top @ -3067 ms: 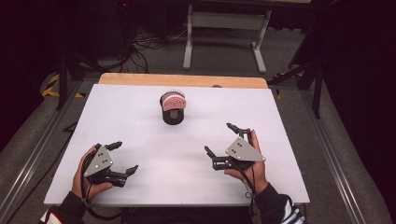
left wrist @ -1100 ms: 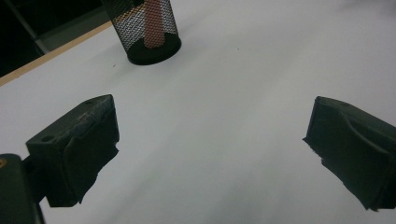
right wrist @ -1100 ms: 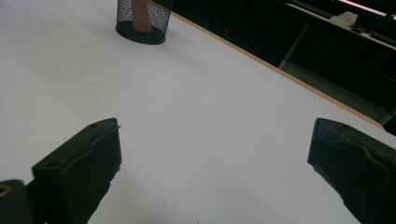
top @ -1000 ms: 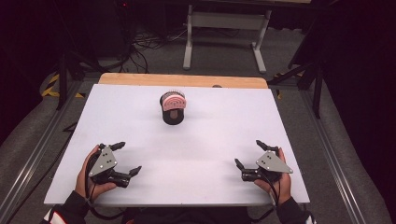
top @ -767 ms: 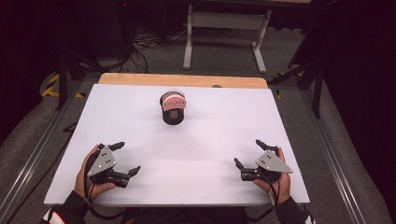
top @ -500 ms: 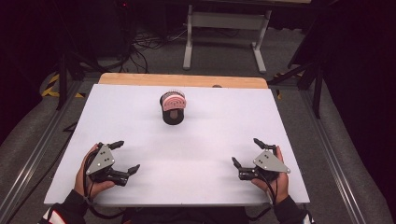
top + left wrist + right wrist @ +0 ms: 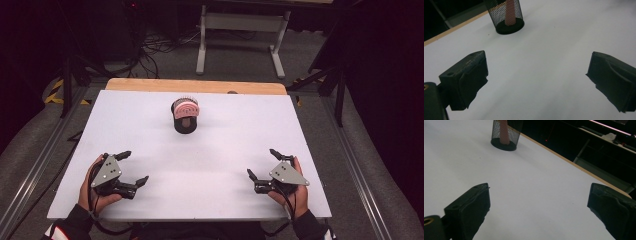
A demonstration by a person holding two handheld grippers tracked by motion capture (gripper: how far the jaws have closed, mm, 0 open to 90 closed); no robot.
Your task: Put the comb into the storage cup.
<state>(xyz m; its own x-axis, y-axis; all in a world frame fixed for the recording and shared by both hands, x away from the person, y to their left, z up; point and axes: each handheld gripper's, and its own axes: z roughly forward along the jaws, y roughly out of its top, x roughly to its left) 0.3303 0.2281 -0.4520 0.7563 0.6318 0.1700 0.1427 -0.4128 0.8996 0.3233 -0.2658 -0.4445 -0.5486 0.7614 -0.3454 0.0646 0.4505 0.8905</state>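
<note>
Black wire-mesh cup (image 7: pixel 185 121) holding a pink flat-handled item (image 7: pixel 185 108), far centre of white worktop (image 7: pixel 225 145). Left tongs (image 7: pixel 129 168) and right tongs (image 7: pixel 261 164) gape empty, near edge; no legible writing

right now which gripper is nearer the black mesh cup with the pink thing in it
Left, by a modest margin. The left gripper sits at the table's near left, jaws open, closer to the mesh cup. The right gripper sits at the near right, farther across.
</note>
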